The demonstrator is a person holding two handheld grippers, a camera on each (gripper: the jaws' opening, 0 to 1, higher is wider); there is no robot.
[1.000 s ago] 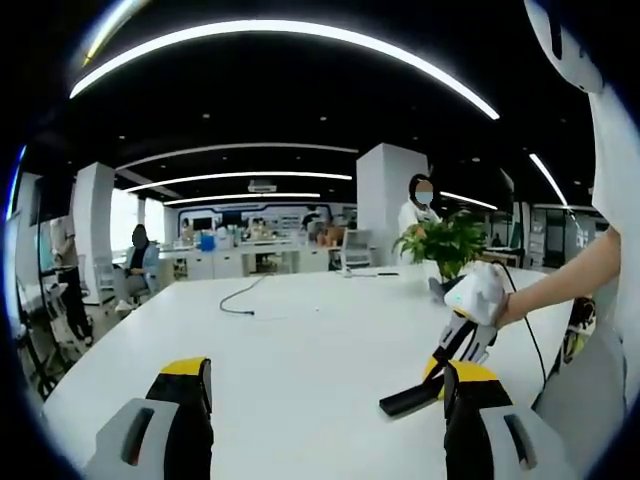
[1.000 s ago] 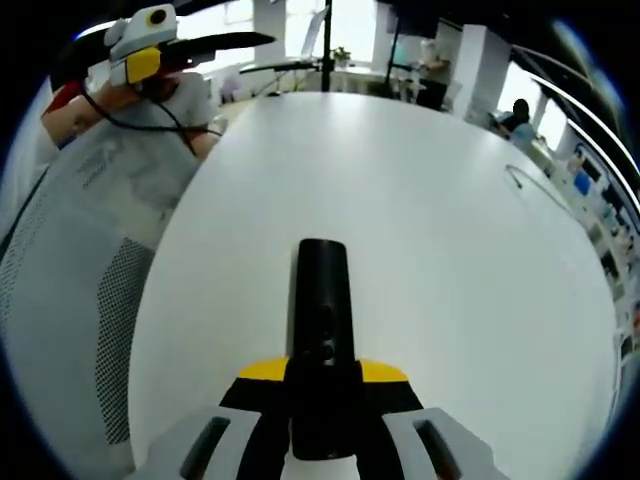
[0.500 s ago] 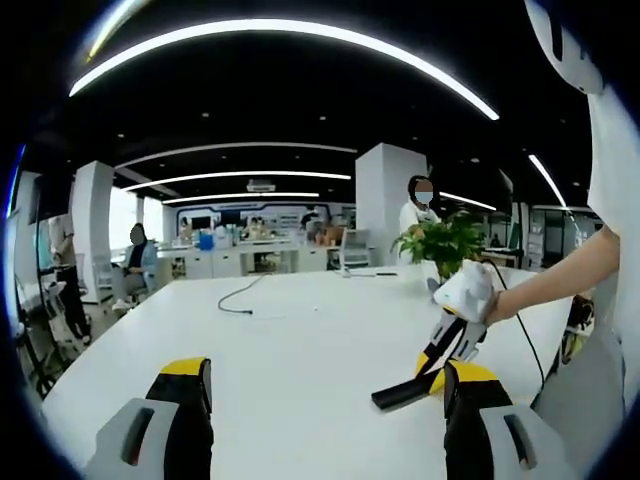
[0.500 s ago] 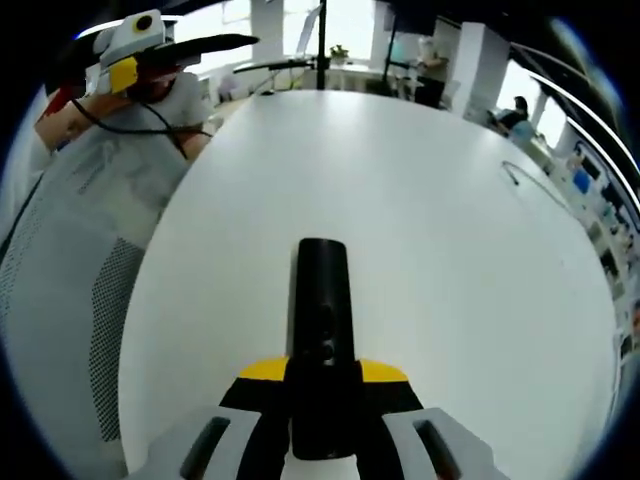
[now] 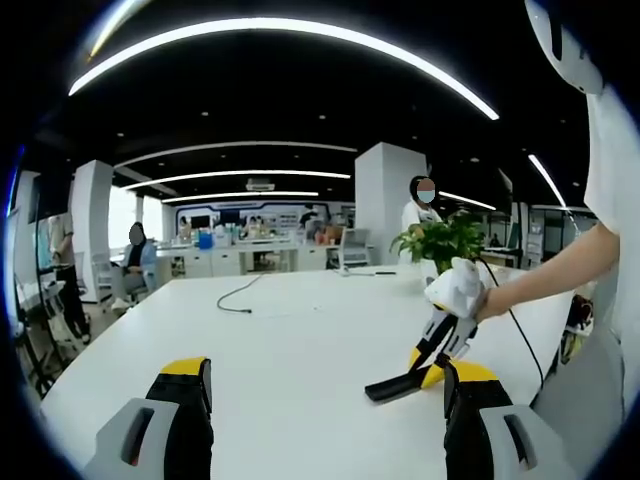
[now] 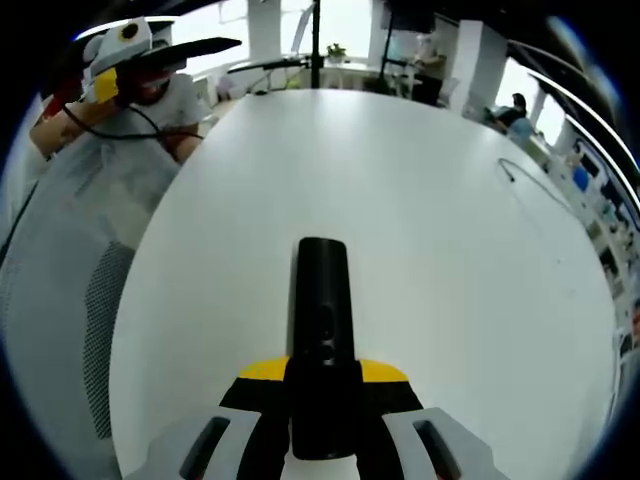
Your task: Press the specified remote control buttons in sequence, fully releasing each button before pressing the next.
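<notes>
Over the white tabletop (image 5: 300, 340), in the left gripper view, the left hand-held gripper (image 5: 325, 400) had its jaws spread wide, with nothing between them. To its right, a hand (image 5: 487, 302) held the right hand-held gripper (image 5: 428, 362), which pinched a black remote control (image 5: 392, 386) just above the tabletop. A green plant (image 5: 447, 240) stood behind. In the right gripper view, the right hand-held gripper (image 6: 322, 385) was pressed tight on the remote control (image 6: 321, 330), which pointed forward over the tabletop (image 6: 440, 240). The left hand-held gripper (image 6: 125, 55) was up at the far left.
</notes>
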